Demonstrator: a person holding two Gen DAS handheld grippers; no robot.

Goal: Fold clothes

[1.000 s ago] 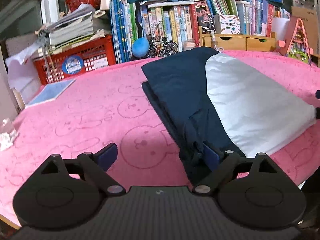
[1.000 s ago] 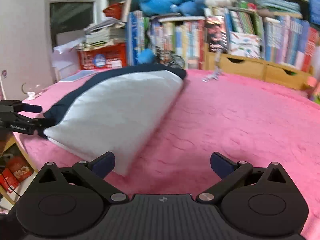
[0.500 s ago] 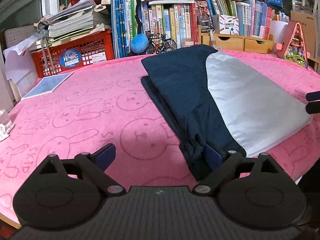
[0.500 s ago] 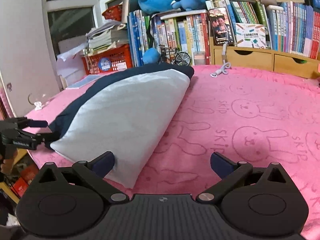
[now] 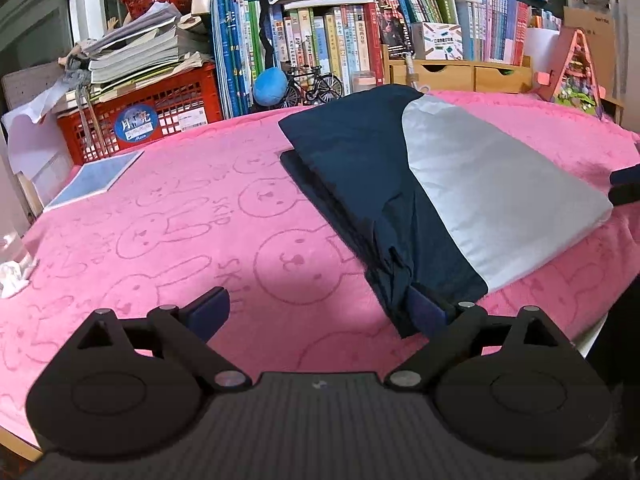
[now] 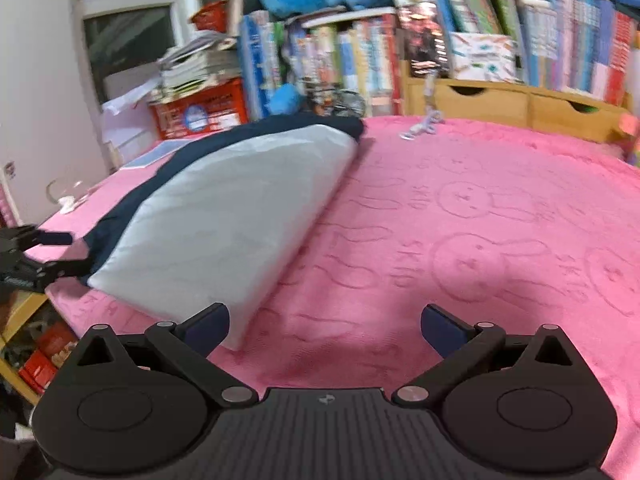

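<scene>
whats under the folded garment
The garment lies on the pink blanket; a lower navy layer shows along its left edge. Anything beneath is covered.

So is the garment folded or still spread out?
Folded: the garment lies as a compact layered bundle on the pink cloth, grey panel over navy, stacked edges visible.

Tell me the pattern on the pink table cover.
Embossed rabbit faces and "SKIP" lettering on the pink cover; clearest in the left wrist view.

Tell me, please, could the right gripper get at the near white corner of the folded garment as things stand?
Probably yes. The right gripper is open, its left finger is right beside the folded garment's white corner, and only bare pink cloth lies around it; nothing blocks the way.
</scene>
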